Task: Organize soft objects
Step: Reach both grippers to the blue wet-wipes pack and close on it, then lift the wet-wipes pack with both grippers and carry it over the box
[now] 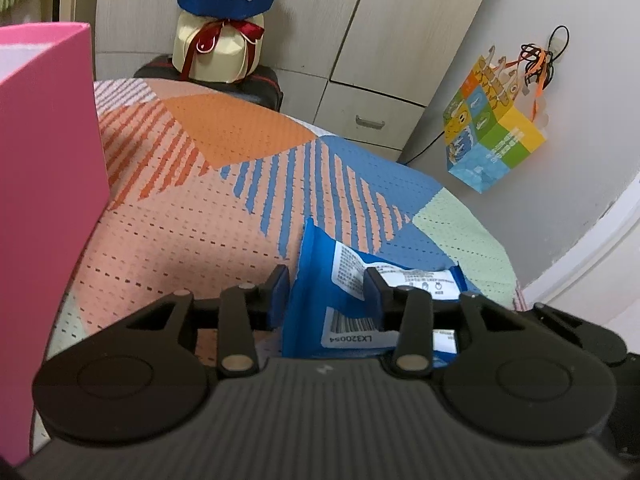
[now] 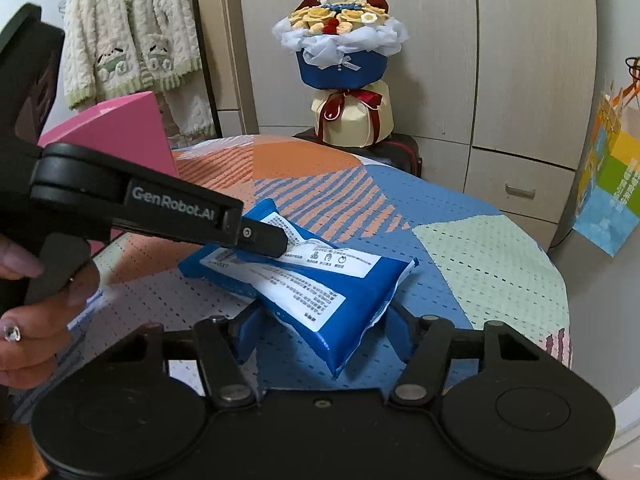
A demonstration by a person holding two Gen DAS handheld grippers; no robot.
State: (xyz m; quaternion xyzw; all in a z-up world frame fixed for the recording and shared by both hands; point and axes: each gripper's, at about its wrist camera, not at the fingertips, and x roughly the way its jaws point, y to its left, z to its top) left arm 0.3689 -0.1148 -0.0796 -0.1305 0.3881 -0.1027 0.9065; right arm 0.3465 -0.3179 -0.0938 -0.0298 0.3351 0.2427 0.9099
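A soft blue tissue pack with white labels is held above the patterned table. My left gripper has its fingers on either side of the pack and is shut on its far end; it shows from the side in the right wrist view. My right gripper has its blue pads on either side of the pack's near end; whether they press it is unclear. A pink box stands at the left, also in the right wrist view.
A flower bouquet stands on a dark case behind the table. Wardrobe doors fill the back. A colourful paper bag hangs on the right wall. A knitted cardigan hangs at the back left.
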